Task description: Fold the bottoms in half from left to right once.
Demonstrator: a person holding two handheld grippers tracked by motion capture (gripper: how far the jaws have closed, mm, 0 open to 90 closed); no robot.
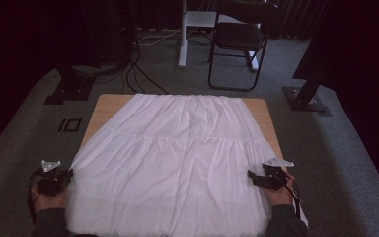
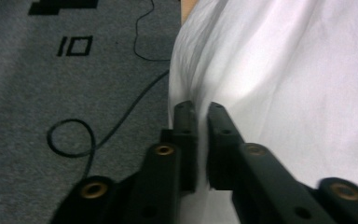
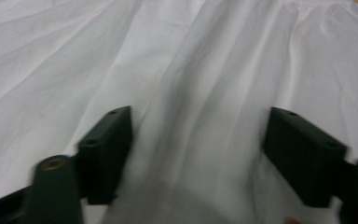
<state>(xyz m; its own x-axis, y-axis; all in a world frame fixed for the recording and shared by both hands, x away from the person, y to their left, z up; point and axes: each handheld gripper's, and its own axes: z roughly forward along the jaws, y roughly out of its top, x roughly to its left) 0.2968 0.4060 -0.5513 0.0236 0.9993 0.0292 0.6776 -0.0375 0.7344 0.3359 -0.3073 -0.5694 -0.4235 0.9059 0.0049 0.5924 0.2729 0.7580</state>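
**Both hands at the side hems of the skirt**

A white, tiered, gathered cotton skirt (image 1: 170,163) lies spread flat across the middle of the high view, its gathered waistband toward the top and its wide hem spilling past the lower edge. It covers nearly all of the pale wooden tabletop (image 1: 104,106), which shows bare at the upper corners. The fabric looks thin, light and limp, so it should crease and sag wherever it is lifted; the side edges are the natural place to take hold.

At lower left of the high view, the left gripper (image 1: 68,174) has its fingers (image 2: 186,135) clenched on the skirt's left edge, cloth pinched in the narrow gap between them. At lower right, the right gripper (image 1: 252,176) straddles a raised fold; its fingers (image 3: 109,151) stand apart and look released, not yet pressing.

Grey carpet (image 1: 335,163) lies open on both sides. A black folding chair (image 1: 239,42) stands well beyond the far edge, and a black cable (image 2: 121,116) loops on the floor at left.
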